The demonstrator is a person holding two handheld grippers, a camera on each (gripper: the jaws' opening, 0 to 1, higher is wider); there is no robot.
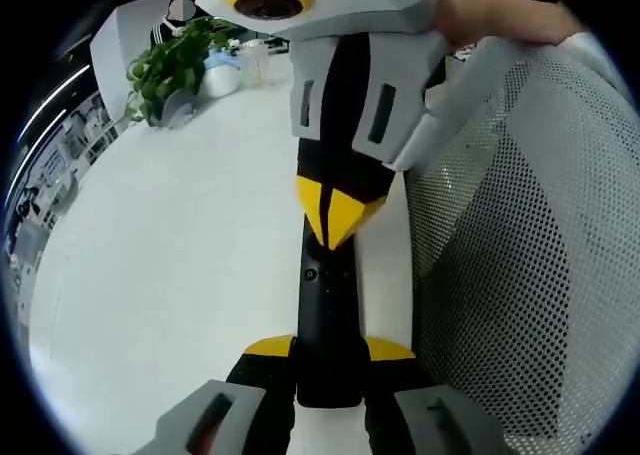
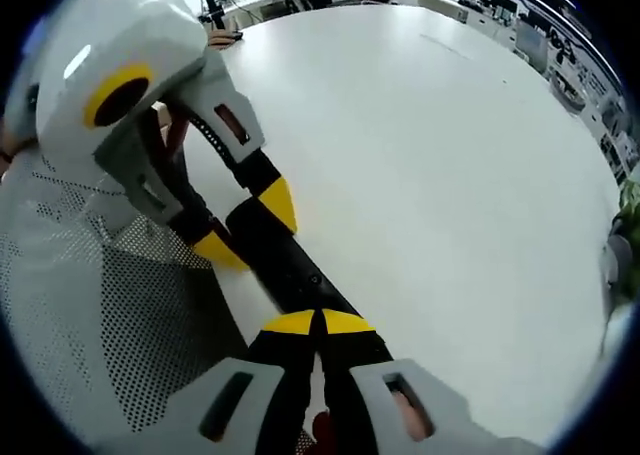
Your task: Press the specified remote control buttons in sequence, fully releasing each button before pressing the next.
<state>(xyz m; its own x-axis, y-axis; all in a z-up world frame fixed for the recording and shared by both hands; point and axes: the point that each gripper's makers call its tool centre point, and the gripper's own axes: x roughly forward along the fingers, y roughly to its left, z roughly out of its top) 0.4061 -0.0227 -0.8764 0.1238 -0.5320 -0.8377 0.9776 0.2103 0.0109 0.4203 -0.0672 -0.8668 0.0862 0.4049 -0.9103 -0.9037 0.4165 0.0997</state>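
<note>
- The left hand-held gripper (image 1: 328, 360) clamps the black remote control (image 1: 328, 315) at 6 o'clock.
- The right hand-held gripper (image 2: 318, 327), jaws together, apparently presses the remote.
- A white worktop (image 1: 170, 265) lies beneath.

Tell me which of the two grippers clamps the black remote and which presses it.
The left gripper clamps the slim black remote at its end; the right gripper, jaws shut to a yellow point, presses its face.

A large white table (image 1: 180, 265) fills the left and middle of the left gripper view. On it, a black remote control (image 1: 328, 315) lies at the lower middle, near the table edge. At the upper left stand a green plant (image 1: 178, 63) and a pale container (image 1: 220, 75).
</note>
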